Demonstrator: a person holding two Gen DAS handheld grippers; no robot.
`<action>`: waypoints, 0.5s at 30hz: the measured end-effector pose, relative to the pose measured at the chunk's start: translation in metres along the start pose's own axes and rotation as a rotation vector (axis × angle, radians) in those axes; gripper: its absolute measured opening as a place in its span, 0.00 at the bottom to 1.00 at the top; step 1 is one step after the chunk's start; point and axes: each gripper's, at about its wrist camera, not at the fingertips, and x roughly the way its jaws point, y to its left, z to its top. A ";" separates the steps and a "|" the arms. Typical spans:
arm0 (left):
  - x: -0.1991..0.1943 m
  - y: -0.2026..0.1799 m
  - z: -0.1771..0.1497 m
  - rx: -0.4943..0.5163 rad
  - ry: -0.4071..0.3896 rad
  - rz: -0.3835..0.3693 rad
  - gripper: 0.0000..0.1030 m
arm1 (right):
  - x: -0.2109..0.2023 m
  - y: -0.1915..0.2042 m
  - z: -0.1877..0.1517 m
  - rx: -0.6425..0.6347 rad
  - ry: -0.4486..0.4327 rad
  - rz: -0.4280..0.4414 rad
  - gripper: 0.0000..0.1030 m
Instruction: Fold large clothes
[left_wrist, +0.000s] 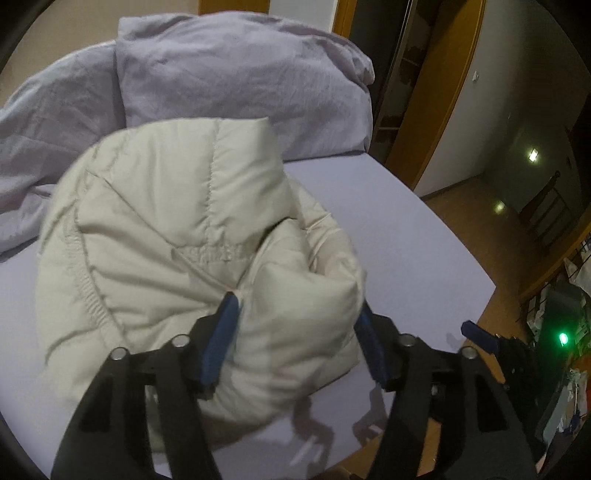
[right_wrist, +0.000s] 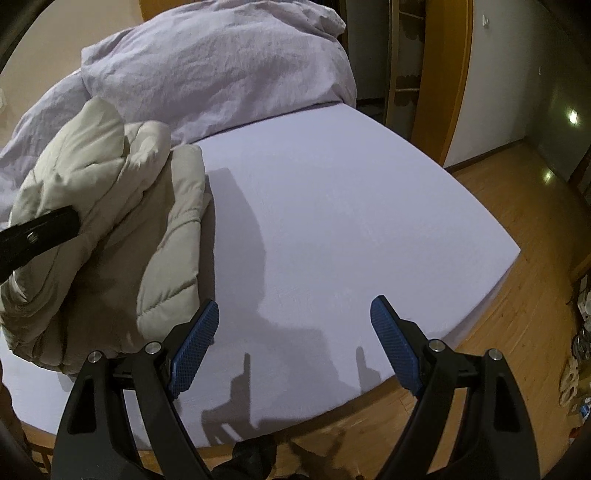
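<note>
A cream quilted puffer jacket (left_wrist: 166, 229) lies bunched on the lilac bed sheet (left_wrist: 406, 240). My left gripper (left_wrist: 299, 306) has a thick fold of the jacket between its blue pads, which press into it from both sides. In the right wrist view the jacket (right_wrist: 110, 206) sits at the left, with a sleeve (right_wrist: 177, 258) reaching toward the left blue pad (right_wrist: 195, 347). My right gripper (right_wrist: 291, 310) is open and empty over bare sheet (right_wrist: 351, 206) near the bed's front edge. The left gripper's black body (right_wrist: 37, 232) shows at the far left.
A crumpled lilac duvet (left_wrist: 229, 81) is heaped at the head of the bed. The bed's right and front edges drop to a wooden floor (right_wrist: 517, 314). A wooden door frame (left_wrist: 424, 110) and cluttered items (left_wrist: 565, 350) stand at the right.
</note>
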 end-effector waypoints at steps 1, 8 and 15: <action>-0.007 0.002 -0.001 -0.008 -0.008 -0.003 0.65 | 0.000 0.001 0.002 0.000 -0.003 0.006 0.83; -0.045 0.023 -0.004 -0.075 -0.056 0.026 0.71 | -0.019 0.014 0.023 -0.027 -0.048 0.056 0.83; -0.075 0.066 -0.004 -0.146 -0.100 0.120 0.72 | -0.033 0.047 0.056 -0.077 -0.083 0.126 0.83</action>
